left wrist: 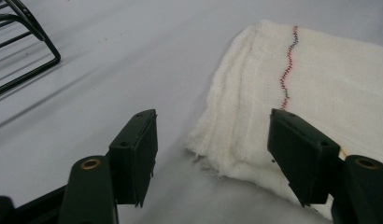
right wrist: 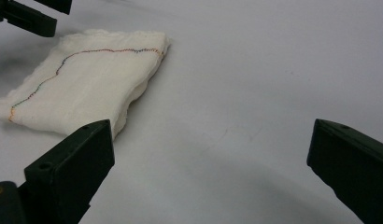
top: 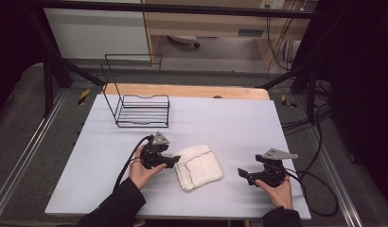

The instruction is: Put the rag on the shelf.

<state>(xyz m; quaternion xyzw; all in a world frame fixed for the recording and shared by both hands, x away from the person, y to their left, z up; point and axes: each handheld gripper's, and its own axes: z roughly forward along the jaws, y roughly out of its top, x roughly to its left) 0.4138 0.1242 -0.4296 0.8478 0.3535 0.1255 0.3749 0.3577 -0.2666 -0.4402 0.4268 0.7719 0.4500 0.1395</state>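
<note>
A folded white cloth [top: 198, 166] with a wavy red and dark stitched line lies on the white table sheet [top: 230, 118] near its front middle. My left gripper [top: 173, 161] is at the cloth's left edge. In the left gripper view the left gripper [left wrist: 213, 126] stands open, with the cloth's [left wrist: 320, 74] frayed corner between its jaws; one jaw is over the cloth, the other over bare sheet, and neither pad presses on it. My right gripper [top: 242, 174] rests apart, to the right of the cloth, open wide [right wrist: 210, 140] with nothing between its jaws. The cloth [right wrist: 82, 88] lies ahead and left of it.
A black wire rack [top: 142, 111] stands at the back left of the sheet, and its corner [left wrist: 21, 51] is near the left gripper. Cables [top: 320, 189] trail off the table's right side. A wooden edge [top: 182, 91] runs along the back.
</note>
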